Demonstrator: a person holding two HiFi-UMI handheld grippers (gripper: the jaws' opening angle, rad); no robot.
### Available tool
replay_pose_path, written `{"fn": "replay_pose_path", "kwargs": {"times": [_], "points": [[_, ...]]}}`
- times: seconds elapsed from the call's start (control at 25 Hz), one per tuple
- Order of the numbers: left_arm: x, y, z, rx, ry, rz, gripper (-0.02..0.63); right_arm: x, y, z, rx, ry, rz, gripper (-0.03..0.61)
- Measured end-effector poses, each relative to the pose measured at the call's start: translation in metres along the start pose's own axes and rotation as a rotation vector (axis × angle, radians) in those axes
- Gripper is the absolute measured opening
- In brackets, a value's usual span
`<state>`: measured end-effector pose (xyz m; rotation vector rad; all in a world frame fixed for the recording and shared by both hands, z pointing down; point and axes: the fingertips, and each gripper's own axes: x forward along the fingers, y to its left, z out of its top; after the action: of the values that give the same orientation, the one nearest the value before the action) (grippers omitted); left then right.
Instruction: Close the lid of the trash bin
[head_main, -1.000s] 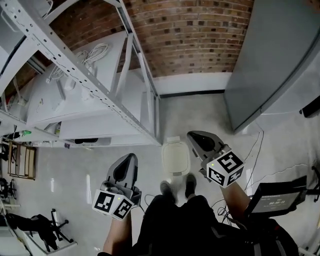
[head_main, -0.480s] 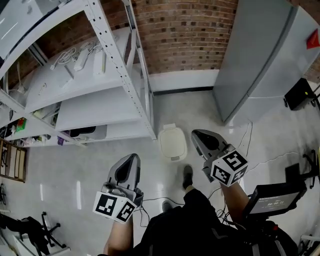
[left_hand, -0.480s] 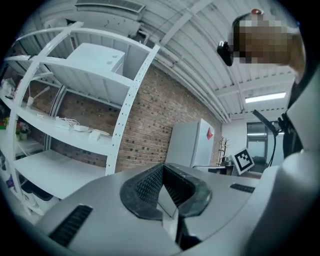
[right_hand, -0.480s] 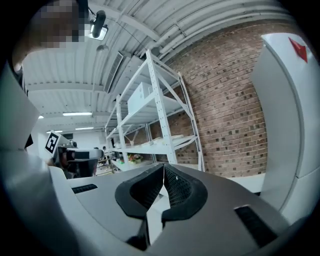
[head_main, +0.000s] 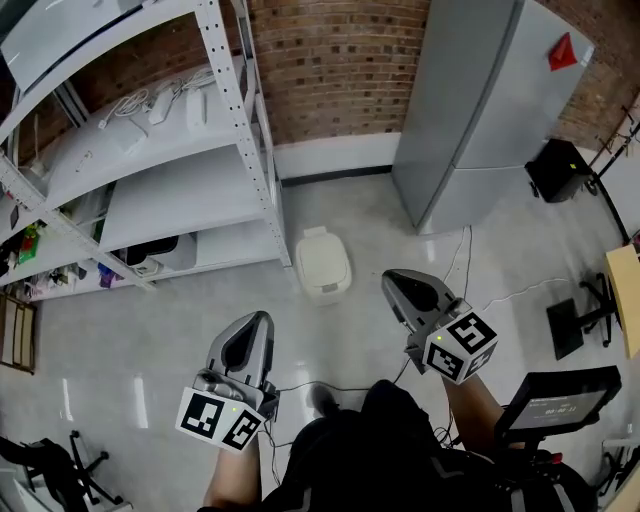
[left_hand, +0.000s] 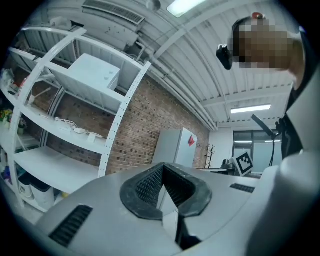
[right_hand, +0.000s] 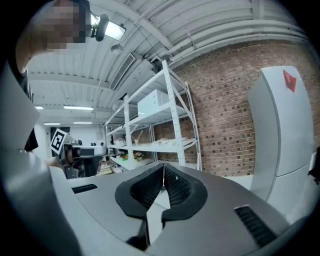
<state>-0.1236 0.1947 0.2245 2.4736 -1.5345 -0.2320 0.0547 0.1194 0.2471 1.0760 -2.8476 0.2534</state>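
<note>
**Inspector:** State of both tools?

**Assessor:** The left gripper (head_main: 254, 324) has its jaws pressed together with nothing between them. Its own view looks past the tips at the brick wall (left_hand: 134, 131) and the ceiling. The right gripper (head_main: 397, 284) is the same: ribbed pads meeting, nothing pinched.

**Inspector:** Location of the trash bin (head_main: 322, 266)?

**Assessor:** On the floor, ahead of both sets of tips and well apart from them. It sits roughly between the two lines of reach, just beside the foot of the shelf rack (head_main: 262, 150). Neither gripper view shows it, since both point too high.

**Inspector:** Condition of the lid (head_main: 320, 256)?

**Assessor:** From the head view it appears to lie flat on the body. Whether it is fully seated is too small to tell.

**Inspector:** Recommendation?

**Assessor:** If a check is wanted, tilt one gripper down until the bin shows beyond its tips. Approach from above with the jaws together and press the lid's free edge squarely. Pushing off-centre could tip a light bin or slide it toward the rack. Keep the idle gripper clear.
</note>
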Motion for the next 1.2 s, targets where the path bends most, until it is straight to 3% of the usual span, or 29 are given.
{"fn": "replay_pose_path", "kwargs": {"times": [0.32, 0.56, 0.76, 0.96, 1.2], "points": [[-0.063, -0.094, -0.017, -0.015, -0.03, 0.012, -0.002, -0.104, 0.043, -0.004, -0.016, -0.058, 0.074, 0.008], [-0.098, -0.181, -0.045, 0.019, 0.012, 0.078, -0.002, -0.199, 0.061, -0.025, -0.035, -0.064, 0.132, 0.008], [-0.137, -0.242, -0.063, 0.05, 0.043, 0.076, -0.002, -0.265, 0.071, -0.05, 0.001, -0.05, 0.113, 0.008], [-0.178, -0.267, -0.069, 0.056, 0.062, 0.101, -0.002, -0.306, 0.095, -0.056, 0.006, -0.054, 0.087, 0.008], [-0.241, -0.299, -0.08, 0.047, 0.037, 0.042, -0.002, -0.353, 0.146, -0.068, -0.009, -0.055, 0.037, 0.008]]}}
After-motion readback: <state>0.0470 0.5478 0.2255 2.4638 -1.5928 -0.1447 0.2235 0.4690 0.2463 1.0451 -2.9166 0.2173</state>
